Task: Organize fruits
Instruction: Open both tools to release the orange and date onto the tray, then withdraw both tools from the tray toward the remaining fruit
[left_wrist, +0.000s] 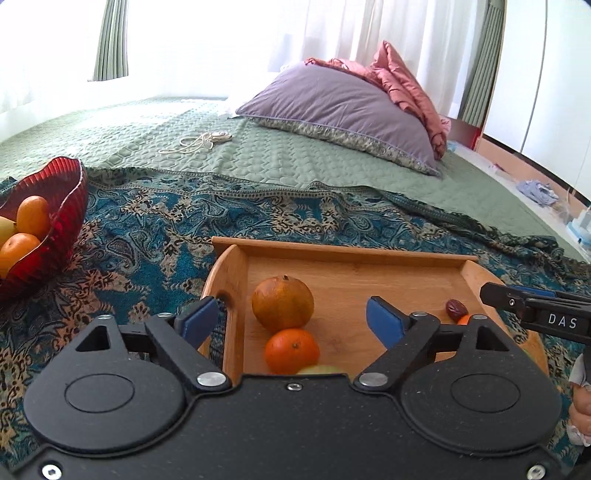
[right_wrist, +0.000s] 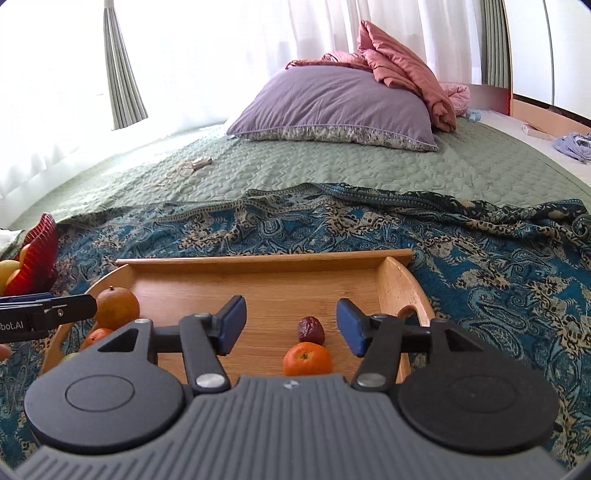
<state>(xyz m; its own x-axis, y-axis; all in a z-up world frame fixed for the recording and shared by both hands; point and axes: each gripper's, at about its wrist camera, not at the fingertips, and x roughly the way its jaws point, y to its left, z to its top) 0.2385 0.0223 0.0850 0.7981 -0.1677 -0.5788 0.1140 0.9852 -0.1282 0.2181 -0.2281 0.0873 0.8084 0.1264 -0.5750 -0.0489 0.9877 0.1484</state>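
Observation:
A wooden tray (left_wrist: 354, 254) lies on a patterned blue cloth. In the left wrist view it holds a large dull orange (left_wrist: 282, 303), a small tangerine (left_wrist: 291, 350), a green fruit edge (left_wrist: 320, 370) and a brown date (left_wrist: 456, 308). My left gripper (left_wrist: 291, 320) is open above the tray's left side, with both oranges between its fingers. My right gripper (right_wrist: 291, 326) is open over the tray (right_wrist: 258, 260), with a date (right_wrist: 311, 329) and a tangerine (right_wrist: 307, 359) between its fingers. A red bowl (left_wrist: 68, 206) with oranges stands to the left.
The bed has a green quilt (left_wrist: 258, 155), a purple pillow (left_wrist: 340, 107) and a pink blanket (left_wrist: 402, 81) at the back. A cord (left_wrist: 199, 142) lies on the quilt. The red bowl's edge (right_wrist: 38, 254) shows at far left in the right wrist view.

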